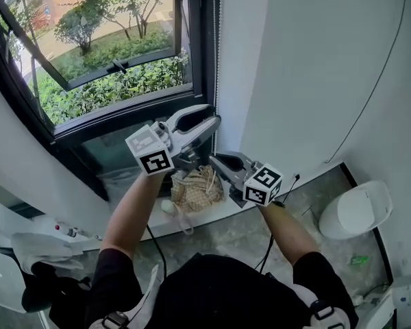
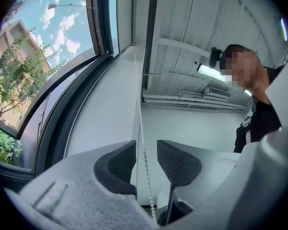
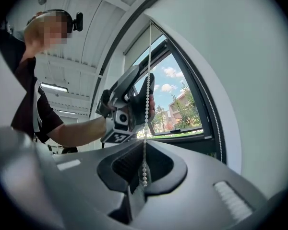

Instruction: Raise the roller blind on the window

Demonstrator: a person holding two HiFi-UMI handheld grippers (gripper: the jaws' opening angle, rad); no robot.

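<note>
Pinching the roller blind's bead chain (image 3: 146, 128) tight in the right gripper (image 3: 143, 169), to hold tension. Straddling the same chain just above with the left gripper (image 2: 146, 150), pads apart and unpinched, probably for a fresh, higher grip. Blind fabric itself not made out.

Both bare forearms reach forward, with the left gripper (image 1: 207, 118) held above the right gripper (image 1: 217, 160) and tilted upward. The left's jaws stand apart (the bead chain (image 3: 148, 56) runs between its pads without touching either), while the right gripper, held about level, has its jaws pinched together on that chain.
</note>
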